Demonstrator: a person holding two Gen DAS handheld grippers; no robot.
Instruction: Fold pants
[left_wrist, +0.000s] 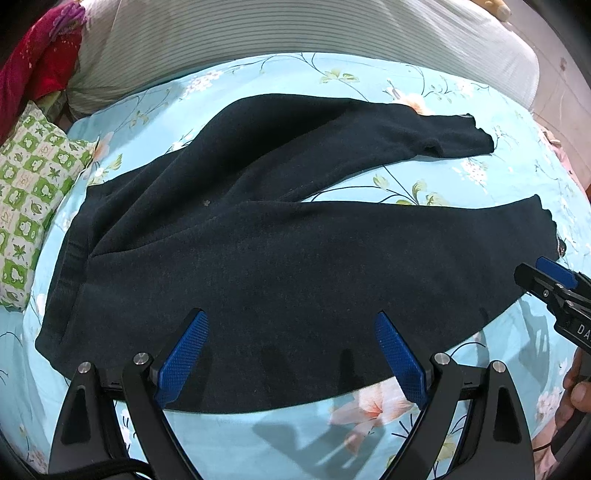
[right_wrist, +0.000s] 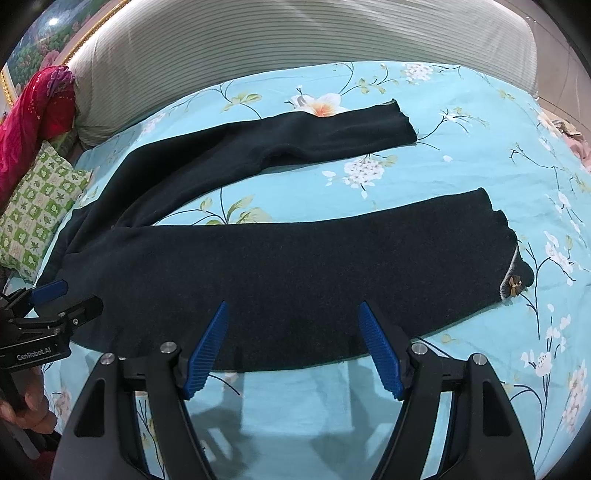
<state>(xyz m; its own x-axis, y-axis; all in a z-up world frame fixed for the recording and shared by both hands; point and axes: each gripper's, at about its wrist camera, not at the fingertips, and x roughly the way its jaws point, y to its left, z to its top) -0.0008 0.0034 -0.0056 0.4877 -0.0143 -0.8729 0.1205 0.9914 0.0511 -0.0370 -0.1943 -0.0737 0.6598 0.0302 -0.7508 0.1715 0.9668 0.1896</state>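
Observation:
Dark navy pants (left_wrist: 258, 240) (right_wrist: 280, 273) lie spread flat on a light blue floral bedsheet (left_wrist: 280, 435) (right_wrist: 480, 122), waistband to the left, both legs stretching right in a V. The near leg's hem carries a small flower ornament (right_wrist: 514, 285). My left gripper (left_wrist: 290, 325) hovers open over the near edge of the seat and thigh, nothing between its blue pads. My right gripper (right_wrist: 291, 314) hovers open above the near leg's lower edge, also holding nothing. Each gripper shows in the other's view: the right one (left_wrist: 546, 280) at the right edge, the left one (right_wrist: 59, 299) at the left edge.
A green and white checked pillow (left_wrist: 29, 199) (right_wrist: 37, 210) lies left of the waistband. A striped grey bolster (left_wrist: 295, 33) (right_wrist: 295, 40) runs along the far side of the bed. Red cloth (left_wrist: 37, 62) (right_wrist: 33, 118) is heaped at the far left. A hand (left_wrist: 576, 391) grips the right tool's handle.

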